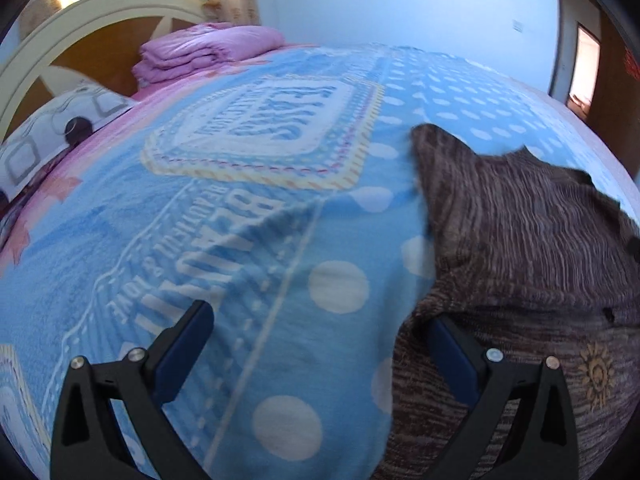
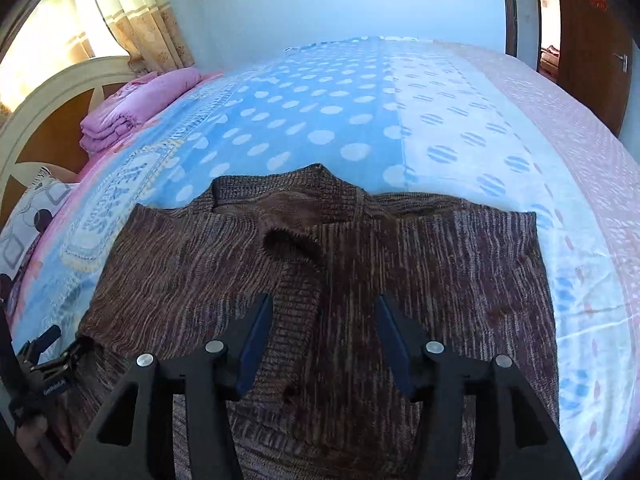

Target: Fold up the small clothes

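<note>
the brown knit cardigan (image 2: pixel 320 280) lies spread flat on the bed (image 2: pixel 460 128), ready for folding. the right gripper (image 2: pixel 324 320) hovers above it, jaws apart, holding nothing; the left gripper (image 1: pixel 320 328) stands wide at its edge, gripping nothing.

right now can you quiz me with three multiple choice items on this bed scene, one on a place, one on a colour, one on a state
1. Where is the folded pink quilt?
A. by the headboard
B. on the brown knit garment
C. beside the door

2. What colour are the round dots on the blue blanket?
A. red
B. white
C. black

3. How does the right gripper stand?
A. clamped on the garment's collar
B. open above the garment
C. shut on the quilt

Answers:
1. A, it lies at the bed's far left end against the headboard.
2. B, pale dots on blue.
3. B, both fingers are spread apart over the brown knit garment, nothing pinched.
</note>
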{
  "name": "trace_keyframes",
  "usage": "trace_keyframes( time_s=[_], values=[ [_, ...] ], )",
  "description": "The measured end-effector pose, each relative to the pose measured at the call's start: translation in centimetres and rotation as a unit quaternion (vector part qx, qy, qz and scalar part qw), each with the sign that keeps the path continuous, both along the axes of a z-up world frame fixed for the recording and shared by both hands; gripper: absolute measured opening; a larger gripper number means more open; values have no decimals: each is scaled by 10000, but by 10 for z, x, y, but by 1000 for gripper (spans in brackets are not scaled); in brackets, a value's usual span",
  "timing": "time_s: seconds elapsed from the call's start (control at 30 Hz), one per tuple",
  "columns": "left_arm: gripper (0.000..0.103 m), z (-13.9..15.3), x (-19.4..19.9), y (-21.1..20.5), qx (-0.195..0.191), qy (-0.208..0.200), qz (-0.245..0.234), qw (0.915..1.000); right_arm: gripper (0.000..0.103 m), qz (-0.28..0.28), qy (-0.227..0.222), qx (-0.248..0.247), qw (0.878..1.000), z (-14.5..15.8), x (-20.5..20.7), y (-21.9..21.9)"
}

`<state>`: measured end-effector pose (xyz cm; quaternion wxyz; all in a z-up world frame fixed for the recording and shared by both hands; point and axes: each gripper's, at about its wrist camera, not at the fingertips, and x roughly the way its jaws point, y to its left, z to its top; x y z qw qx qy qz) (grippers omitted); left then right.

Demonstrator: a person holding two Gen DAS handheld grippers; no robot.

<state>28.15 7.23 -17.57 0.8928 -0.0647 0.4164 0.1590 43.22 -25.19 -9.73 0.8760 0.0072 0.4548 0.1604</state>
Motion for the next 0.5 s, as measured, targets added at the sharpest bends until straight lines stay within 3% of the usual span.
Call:
trace_keyframes(
  time_s=[0.13, 0.27, 0.37, 0.5],
  values=[
    [103, 0, -3, 5, -100, -53, 100, 9999, 55, 366, 29, 273, 9990, 1, -23, 6],
    [103, 4, 2, -6, -49, -12, -361, 9993, 55, 534, 114, 294, 9981, -6, -41, 12],
    [103, 7, 10, -25, 425, 161, -685, 9966, 55, 567, 164, 189, 9981, -15, -42, 17],
    [103, 13, 13, -47, 911, 62, -1019, 9906, 55, 463, 112, 362, 9982, -16, -38, 14]
  ],
)
